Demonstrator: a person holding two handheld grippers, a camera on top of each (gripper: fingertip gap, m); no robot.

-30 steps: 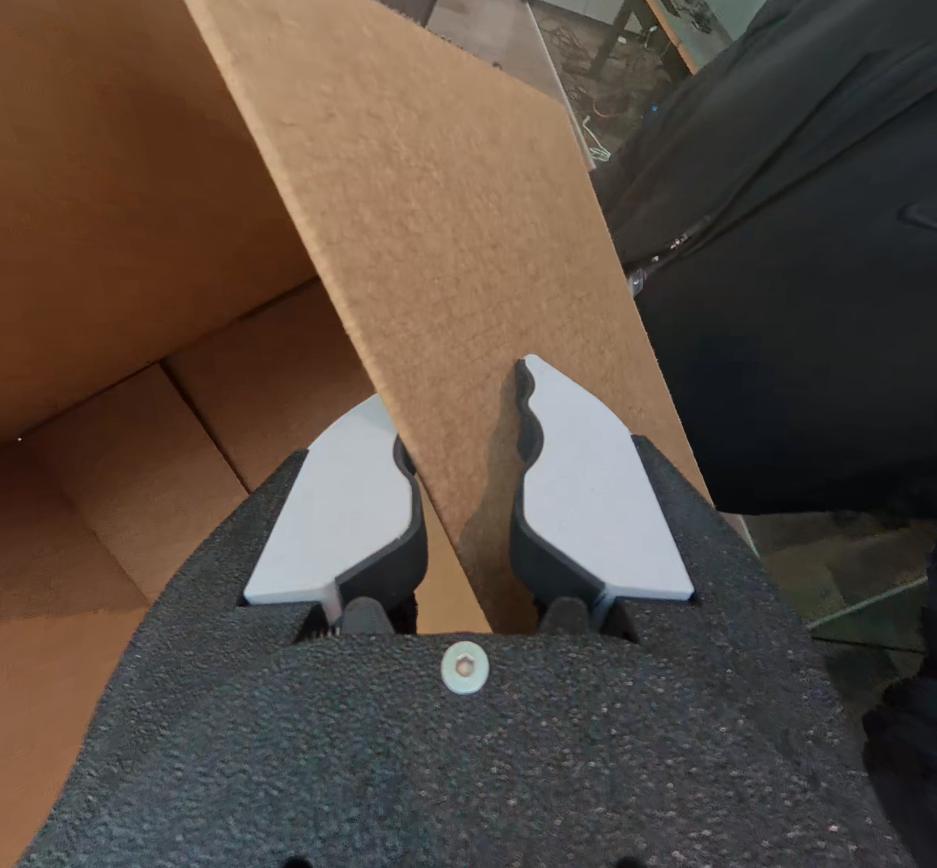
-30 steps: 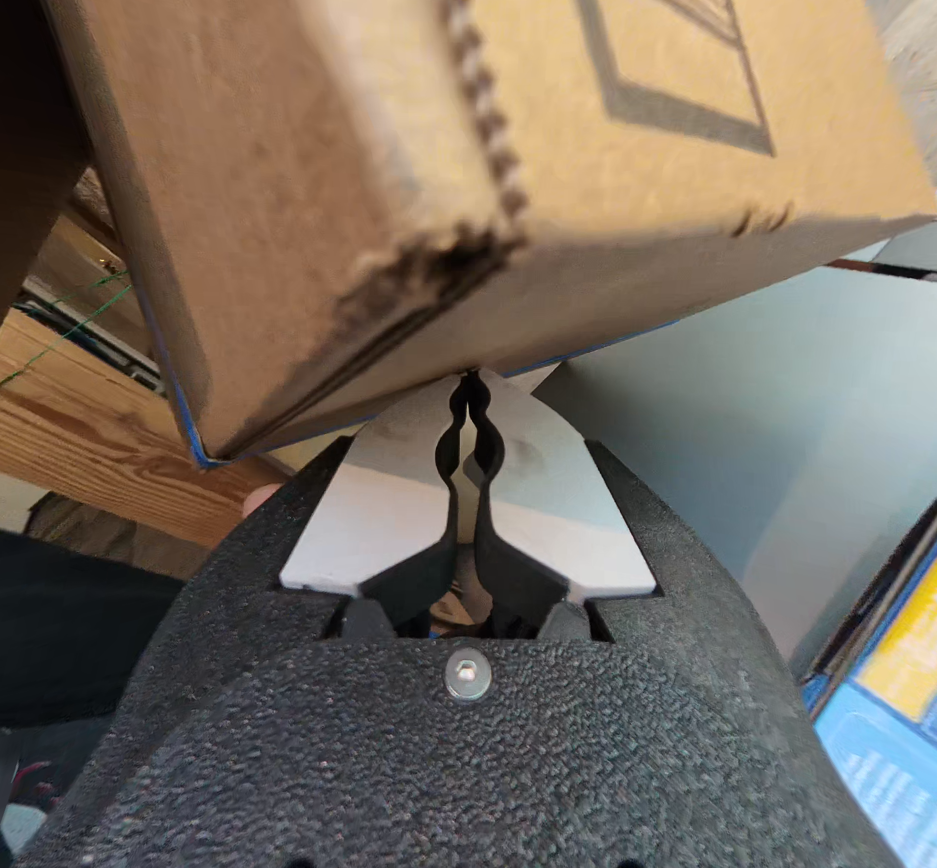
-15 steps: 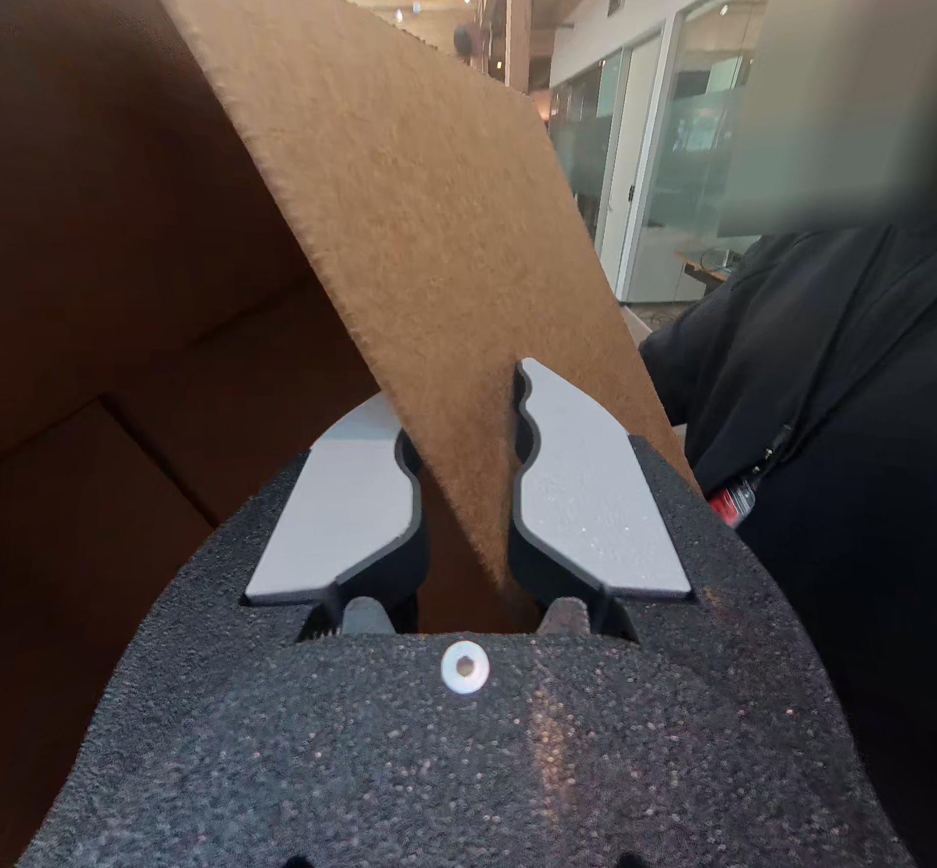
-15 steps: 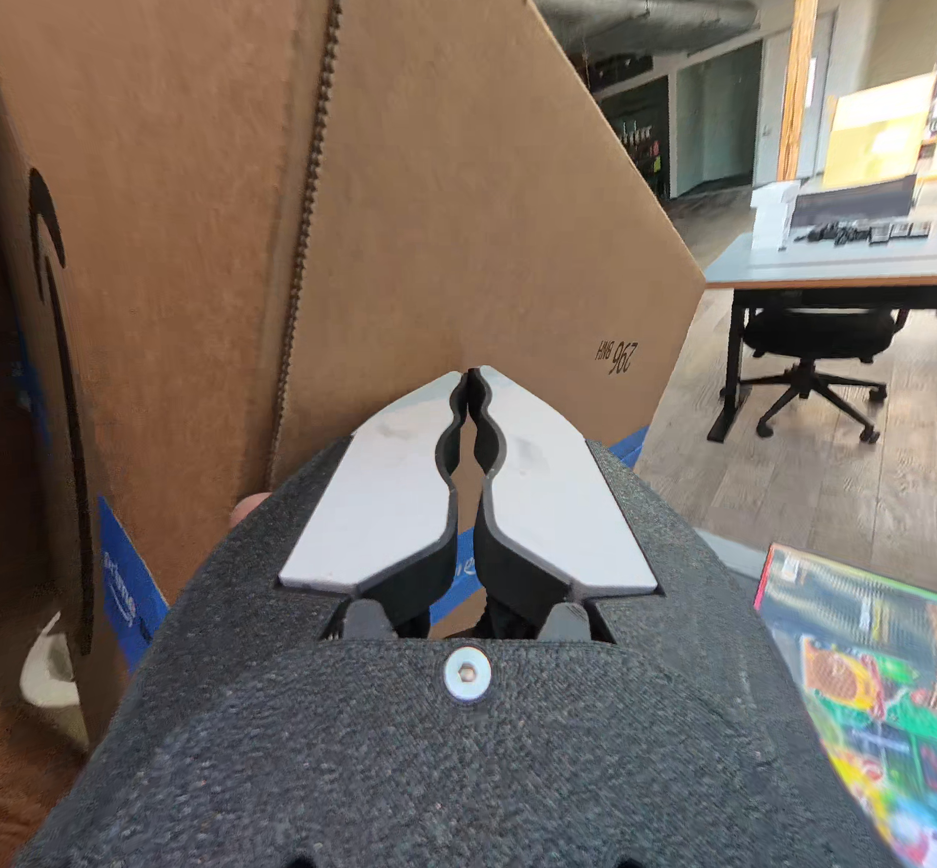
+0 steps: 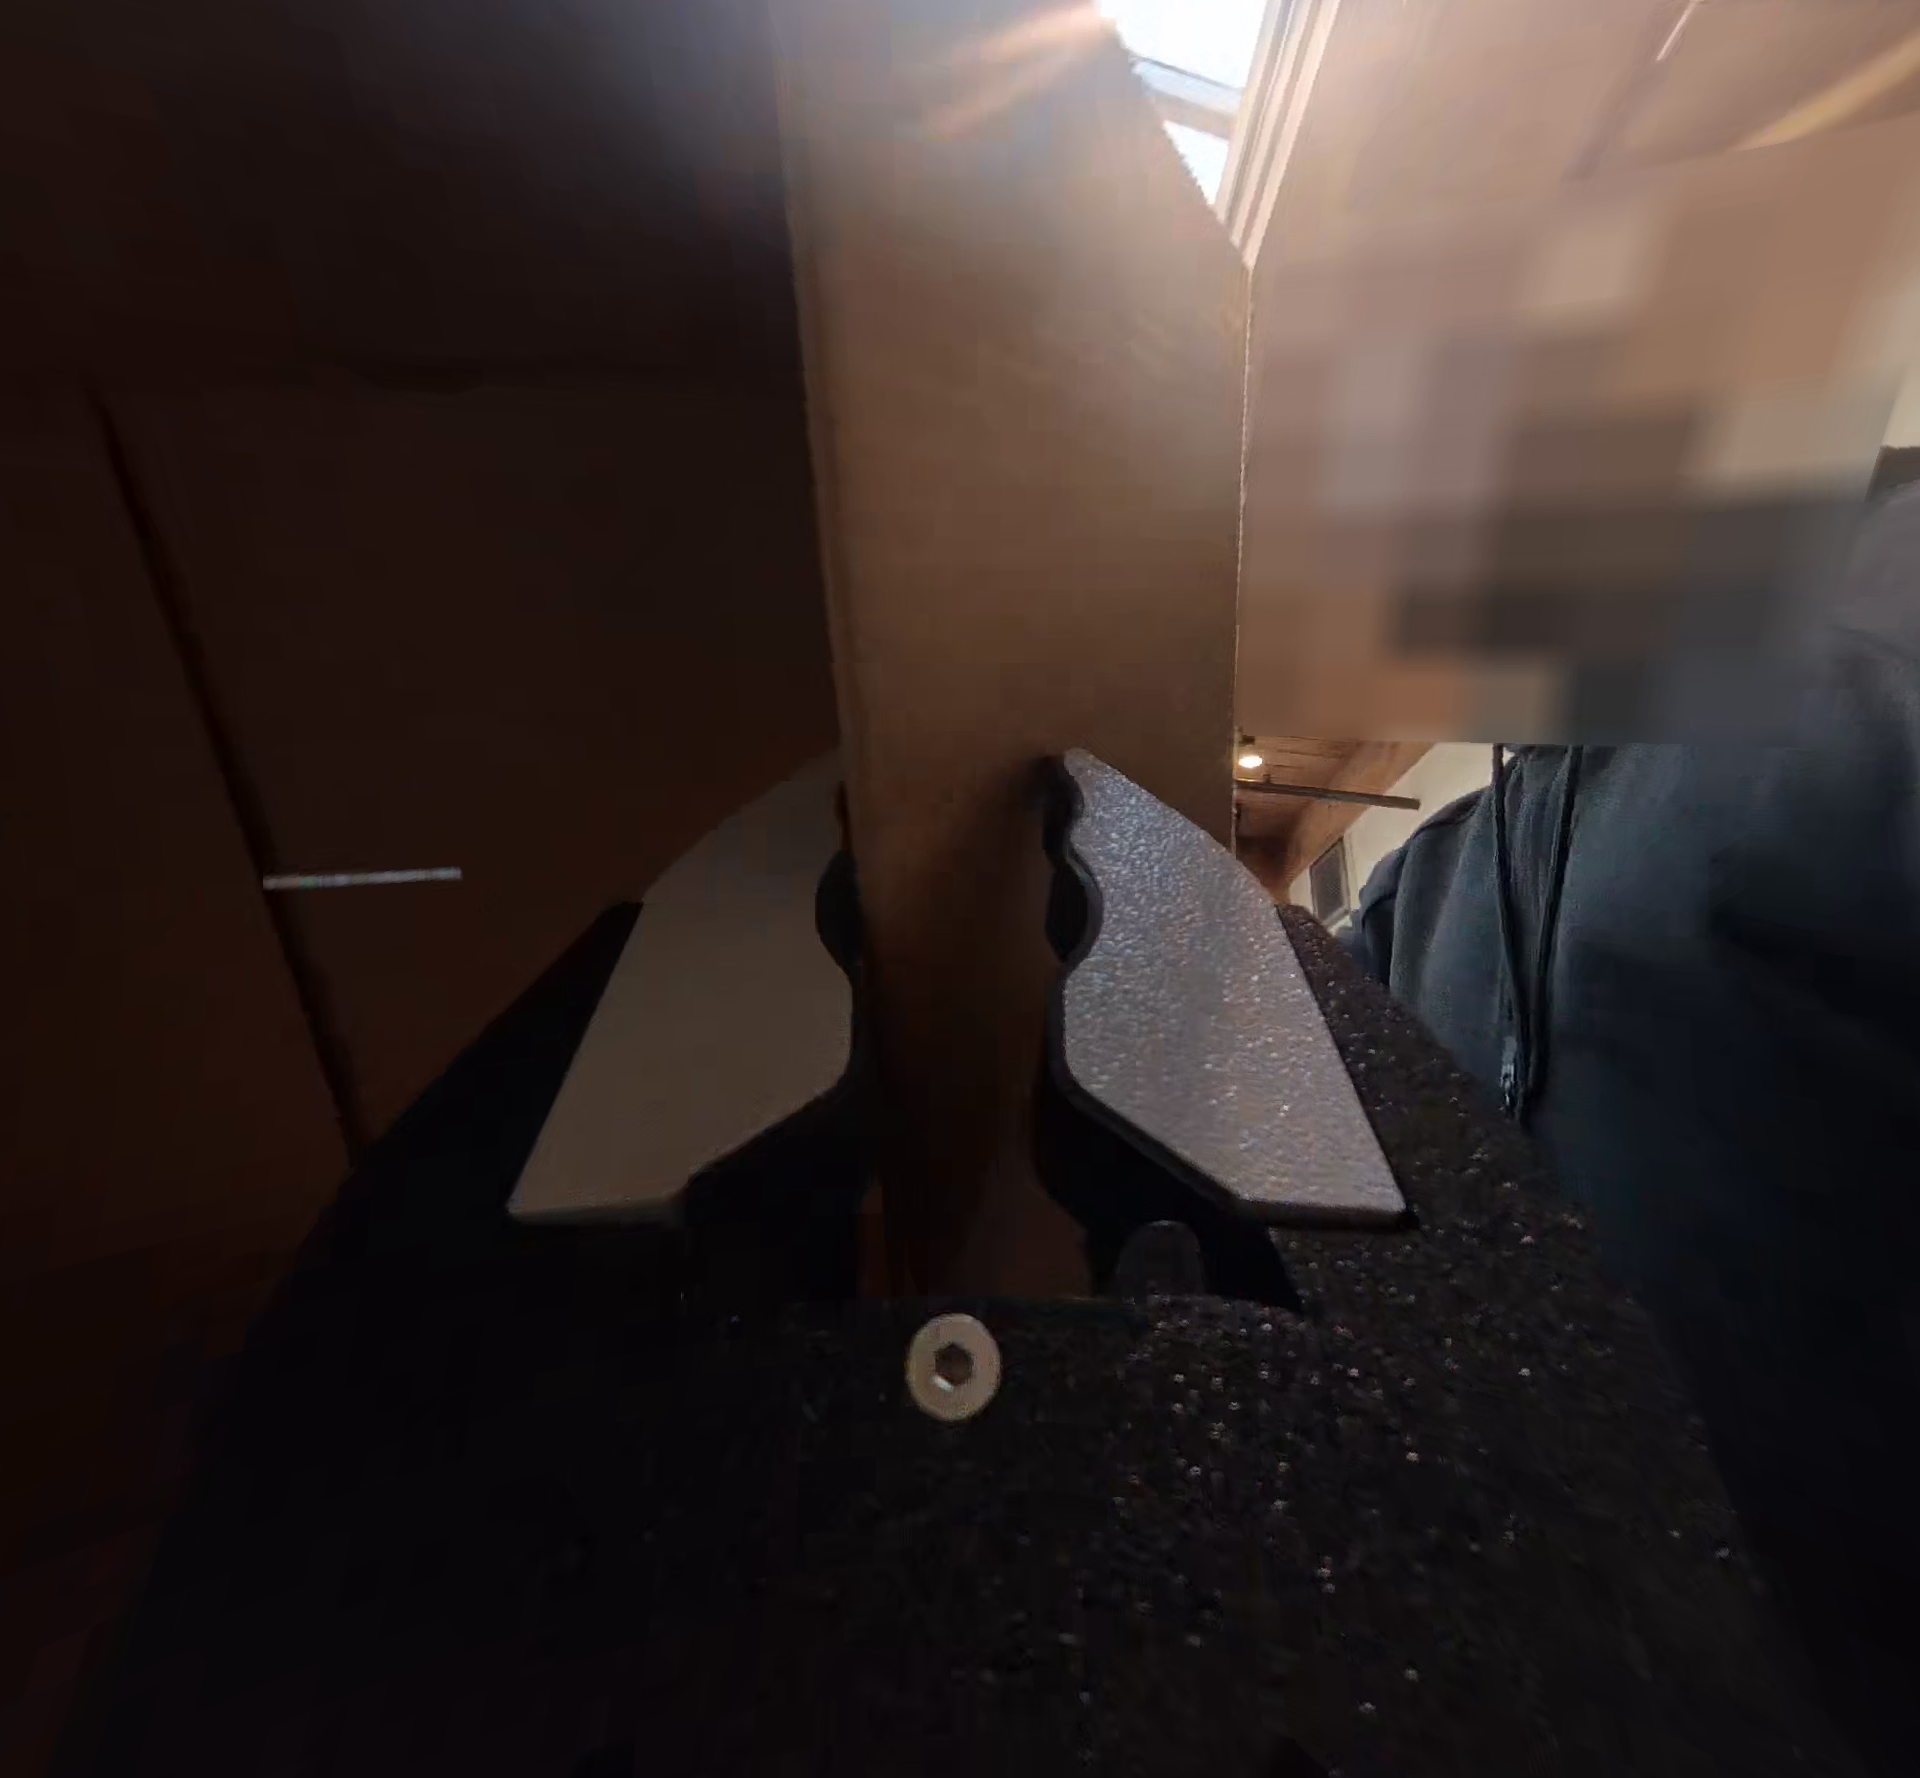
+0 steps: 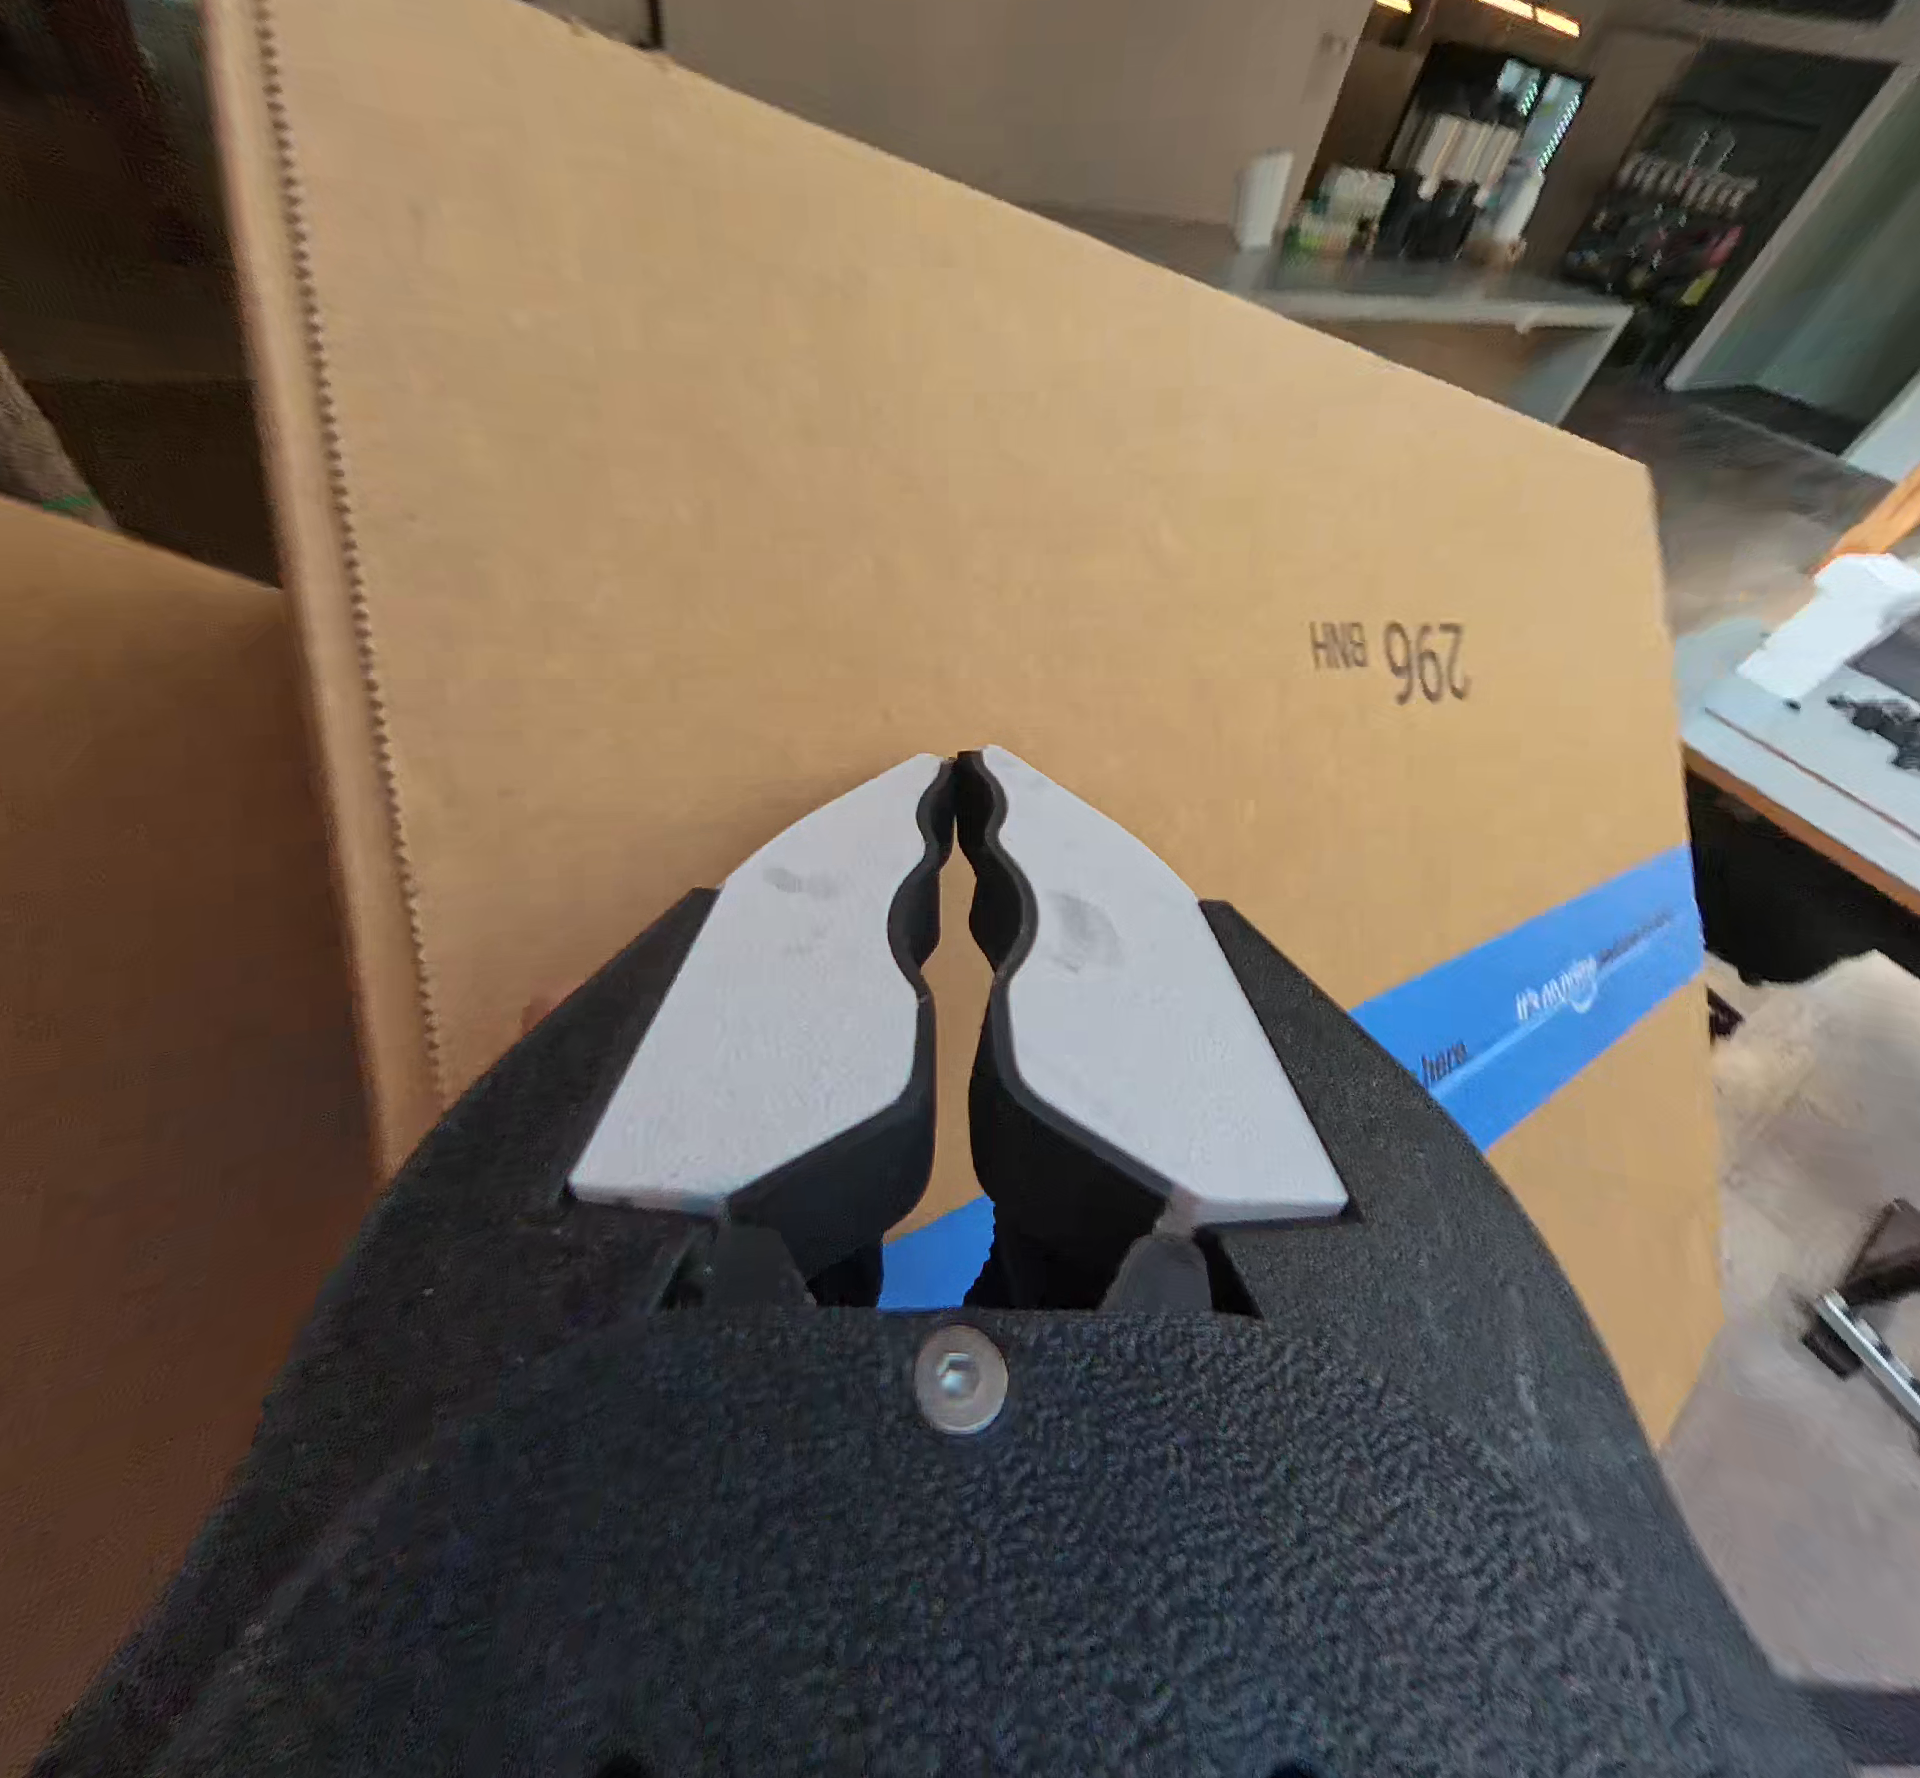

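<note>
In the left wrist view, the dark inside of the cardboard box point(image 5: 468, 585) fills the left half, its walls in shadow. Just right of it, the cardboard flap point(image 5: 1018, 481) stands upright and runs down between the fingers of the left gripper point(image 5: 945, 783). The fingers are set narrowly apart, one inside the box and one outside. The left one meets the flap's edge and the tip of the right one presses on its face, so the card sits slantwise in the gap. As a judgement, a hold like this depends on the flap staying deep between the fingers and on steady pressure, since thin card bends and can slide out at an angle. At far right is a person's dark jacket point(image 5: 1662, 1001).

In the right wrist view, a second brown face of the box point(image 6: 135, 897) is at the left, then a toothed tear line point(image 6: 343, 481), then the broad outer panel point(image 6: 831, 481). The right gripper point(image 6: 956, 762) has its fingers closed tip to tip with nothing between them. It points at that panel, but whether it touches cannot be told. A blue tape band point(image 6: 1538, 990) crosses the panel lower right, and a desk point(image 6: 1818, 772) stands beyond. As a judgement, closed tips can only push flat against the panel.
</note>
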